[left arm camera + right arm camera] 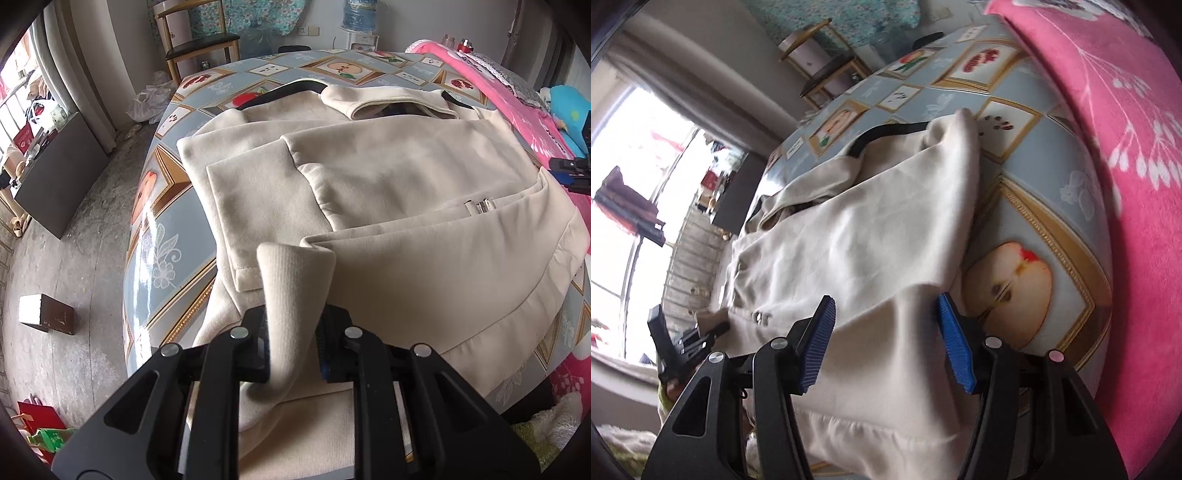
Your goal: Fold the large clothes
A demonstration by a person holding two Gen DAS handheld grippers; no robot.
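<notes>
A large cream jacket [388,177] lies partly folded on a table with a fruit-patterned cloth [166,229]. Its sleeves are folded over the body and a black-trimmed collar is at the far end. My left gripper [293,332] is shut on the jacket's ribbed hem cuff [295,280] at the near edge, lifting it. My right gripper [886,332] is open, its blue pads [955,343] on either side of the jacket's edge [871,258] near the table's right side. The right gripper also shows in the left wrist view [572,170]. The left gripper also shows in the right wrist view [687,339].
A pink floral blanket [517,96] lies along the table's right side. A wooden chair [199,40] stands beyond the far end. A small box [46,314] and a dark cabinet [59,177] are on the concrete floor to the left.
</notes>
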